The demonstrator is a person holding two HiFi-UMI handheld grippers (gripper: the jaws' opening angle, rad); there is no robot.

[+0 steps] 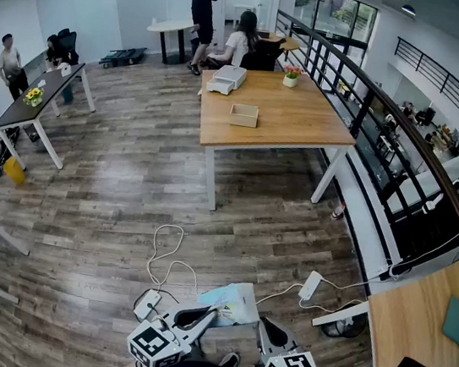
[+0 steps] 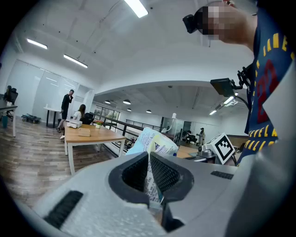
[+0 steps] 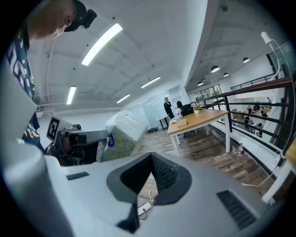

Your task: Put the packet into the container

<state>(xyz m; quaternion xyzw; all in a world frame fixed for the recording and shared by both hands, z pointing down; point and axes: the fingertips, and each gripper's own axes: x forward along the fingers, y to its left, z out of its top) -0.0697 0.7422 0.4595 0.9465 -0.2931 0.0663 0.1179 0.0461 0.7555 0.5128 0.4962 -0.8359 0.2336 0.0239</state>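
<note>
Close against the person's body in the head view, the left gripper (image 1: 212,311) has its jaws clamped together on the lower edge of the packet (image 1: 233,300), a pale blue and white printed pouch that stands up out of the pinch; the left gripper view shows the same hold, the ribbed pads (image 2: 164,175) pressing the packet (image 2: 152,141) from both sides; just beside it, the right gripper (image 1: 264,325) has its jaws closed on each other with nothing between them, and in the right gripper view only floor and a bit of white cable show below the meeting tips of the right gripper (image 3: 151,156), while the packet (image 3: 122,132) hangs off to its left, apart from it; the packet is thus held in the air over the wooden floor, well apart from any table; under and ahead of the grippers a white cable (image 1: 166,254) loops over the planks, and a white power strip (image 1: 311,285) lies to the right; farther off stands a wooden table (image 1: 290,119), and on it sits a small open-topped container (image 1: 244,115), with a white device (image 1: 228,78) and a small flowerpot (image 1: 291,76) beyond it; at the far end several people stand or sit near other desks.
</note>
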